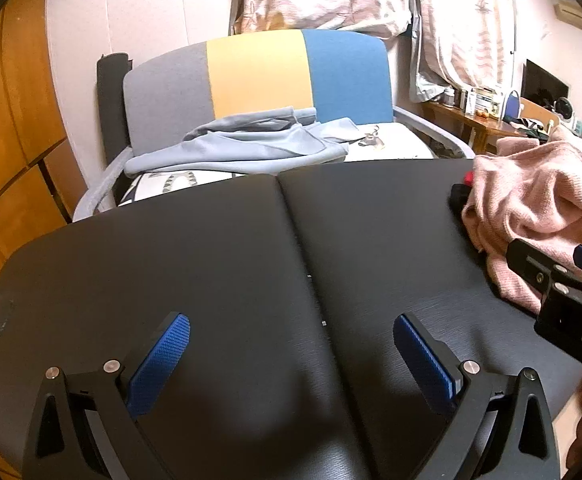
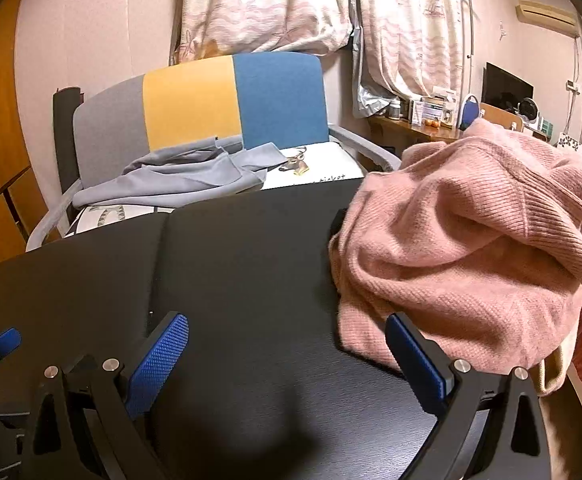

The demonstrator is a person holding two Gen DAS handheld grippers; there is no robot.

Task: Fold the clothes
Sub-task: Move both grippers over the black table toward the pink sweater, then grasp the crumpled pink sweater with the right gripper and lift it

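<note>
Sweater (image 2: 463, 240) heaped on the surface's (image 2: 251, 264) right, nearest the right gripper (image 2: 287, 364); both jaws wide open, empty.

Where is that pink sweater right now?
The pink sweater lies bunched on the right side of the black table, just ahead of the right gripper; the left wrist view shows it far right.

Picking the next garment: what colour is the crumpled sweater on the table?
Pink ribbed knit sweater; clearest in the right wrist view.
</note>
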